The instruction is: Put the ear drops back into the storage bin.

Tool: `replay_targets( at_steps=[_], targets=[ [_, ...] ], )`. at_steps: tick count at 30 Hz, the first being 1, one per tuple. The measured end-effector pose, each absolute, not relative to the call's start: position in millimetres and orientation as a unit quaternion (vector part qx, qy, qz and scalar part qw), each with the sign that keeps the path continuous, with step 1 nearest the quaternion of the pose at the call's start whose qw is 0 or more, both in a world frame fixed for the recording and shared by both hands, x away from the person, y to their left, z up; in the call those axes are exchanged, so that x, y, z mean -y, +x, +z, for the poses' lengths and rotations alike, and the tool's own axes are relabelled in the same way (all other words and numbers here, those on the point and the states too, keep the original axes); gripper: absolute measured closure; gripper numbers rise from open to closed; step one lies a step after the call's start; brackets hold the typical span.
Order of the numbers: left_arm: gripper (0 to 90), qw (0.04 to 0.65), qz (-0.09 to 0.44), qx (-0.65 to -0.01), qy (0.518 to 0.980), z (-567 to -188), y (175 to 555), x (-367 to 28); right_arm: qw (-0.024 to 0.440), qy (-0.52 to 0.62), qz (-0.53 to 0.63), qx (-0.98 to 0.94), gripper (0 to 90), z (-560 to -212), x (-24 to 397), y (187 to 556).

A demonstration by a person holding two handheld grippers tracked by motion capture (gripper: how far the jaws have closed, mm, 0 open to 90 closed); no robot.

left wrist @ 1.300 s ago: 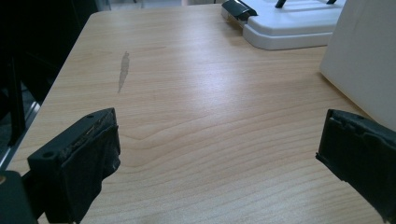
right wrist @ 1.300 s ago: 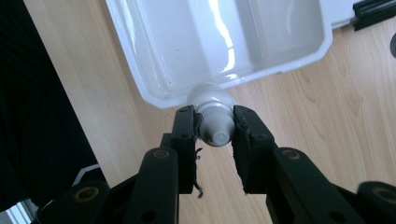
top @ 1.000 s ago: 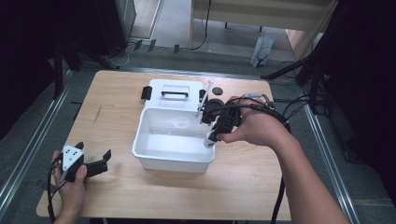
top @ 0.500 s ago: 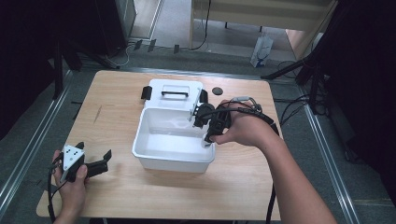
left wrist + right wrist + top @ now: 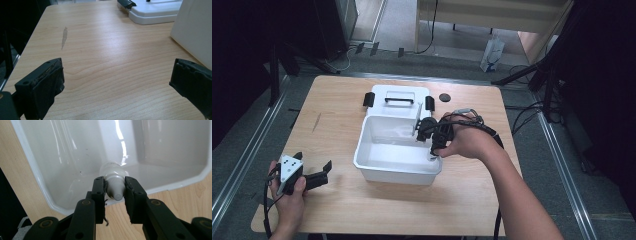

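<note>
A small white bottle (image 5: 113, 173) with a pointed cap is clamped between the jaws of my right gripper (image 5: 114, 187), its body hanging down into the white bin (image 5: 37, 170). In the high view that right gripper (image 5: 432, 145) is over the bin's (image 5: 362, 160) right rim. My left gripper (image 5: 314, 175) rests on the table near the front left corner, jaws wide open. In the left gripper view its fingers (image 5: 42, 85) stand apart over bare wood, with nothing between them.
The bin's white lid (image 5: 397, 100) with black latches and a handle lies flat behind the bin. A small black round disc (image 5: 444, 97) sits on the table right of the lid. The table's (image 5: 337, 125) left side has a pale scuff mark (image 5: 64, 37).
My right gripper has moved left and toward the front along the bin's right rim, carrying the bottle. The left gripper has stayed in place.
</note>
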State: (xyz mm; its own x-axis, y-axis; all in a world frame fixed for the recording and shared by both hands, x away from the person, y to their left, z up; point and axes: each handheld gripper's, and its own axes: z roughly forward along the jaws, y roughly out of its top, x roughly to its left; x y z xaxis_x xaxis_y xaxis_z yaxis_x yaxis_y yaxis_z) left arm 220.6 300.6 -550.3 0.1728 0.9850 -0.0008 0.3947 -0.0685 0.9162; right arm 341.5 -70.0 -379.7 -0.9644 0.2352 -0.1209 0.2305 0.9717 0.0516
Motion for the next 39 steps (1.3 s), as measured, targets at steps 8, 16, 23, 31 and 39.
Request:
replay_targets(
  at_steps=[8, 16, 23, 31, 39],
  targets=[
    [0.0, 0.419, 0.352, -0.538, 0.642, -550.3, 220.7, -300.5, 0.058, 0.116, 0.006, -0.992, 71.9, -394.7, 64.8, 345.6],
    [0.0, 0.419, 0.35, -0.537, 0.643, -550.2, 220.6, -300.4, 0.067, 0.089, -0.006, -0.994, 71.8, -415.2, 62.2, 346.8],
    [0.0, 0.417, 0.349, -0.537, 0.645, -550.2, 220.8, -299.9, 0.072, 0.081, -0.014, -0.994, 71.8, -425.6, 59.7, 348.8],
    [0.0, 0.419, 0.346, -0.536, 0.647, -550.3, 220.9, -299.8, 0.067, 0.079, -0.027, -0.994, 71.8, -433.6, 56.5, 350.6],
    [0.0, 0.42, 0.345, -0.535, 0.648, -550.3, 221.0, -299.8, 0.065, 0.075, -0.042, -0.994, 71.7, -441.8, 52.1, 350.4]
  ],
)
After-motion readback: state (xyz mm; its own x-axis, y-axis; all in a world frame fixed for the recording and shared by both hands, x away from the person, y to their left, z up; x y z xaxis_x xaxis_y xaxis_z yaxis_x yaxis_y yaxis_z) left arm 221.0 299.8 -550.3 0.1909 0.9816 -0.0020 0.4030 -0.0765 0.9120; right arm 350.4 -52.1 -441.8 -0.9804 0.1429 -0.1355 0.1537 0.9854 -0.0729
